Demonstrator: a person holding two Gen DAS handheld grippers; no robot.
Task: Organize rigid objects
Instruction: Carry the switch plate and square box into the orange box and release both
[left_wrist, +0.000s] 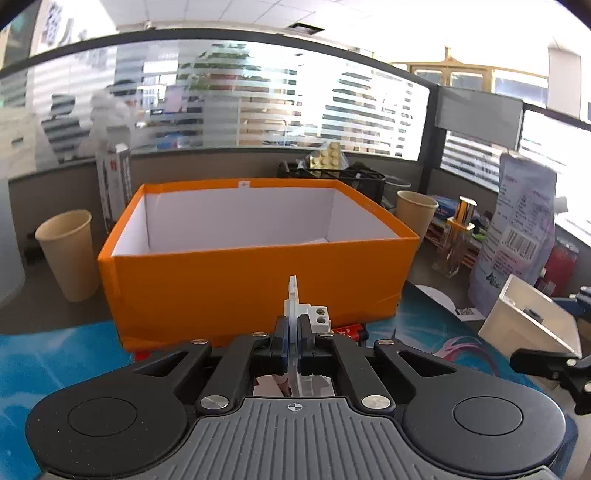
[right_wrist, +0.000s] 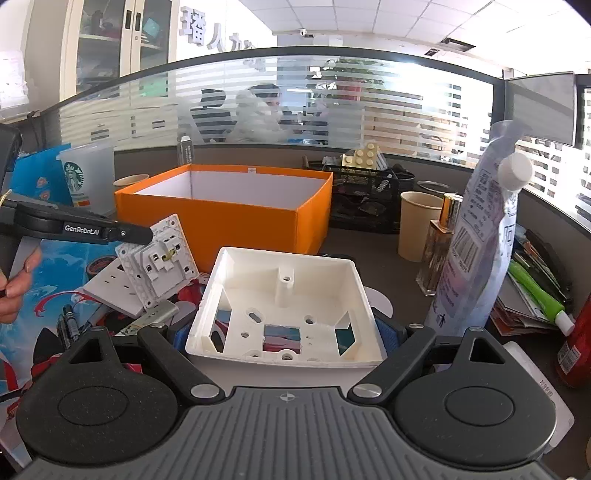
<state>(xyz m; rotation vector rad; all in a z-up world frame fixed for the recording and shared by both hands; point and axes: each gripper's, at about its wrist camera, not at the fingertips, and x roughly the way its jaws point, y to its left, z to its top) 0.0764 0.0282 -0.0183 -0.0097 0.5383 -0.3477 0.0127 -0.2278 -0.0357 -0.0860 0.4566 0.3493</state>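
Left tongs (left_wrist: 294, 332) pinch a switch (left_wrist: 295, 302) edge-on, near the orange box (left_wrist: 236, 280) at 12 o'clock. Held by so thin an edge, it could twist loose. Right tongs (right_wrist: 286, 332) clamp a white box (right_wrist: 284, 306); it may slip out, judging by the wide span.

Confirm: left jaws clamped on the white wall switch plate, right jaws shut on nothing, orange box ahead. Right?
One error. The right gripper is not shut on nothing: the right wrist view shows its jaws spread wide around the white junction box. The rest stands: left gripper clamped on the switch plate, orange box ahead.
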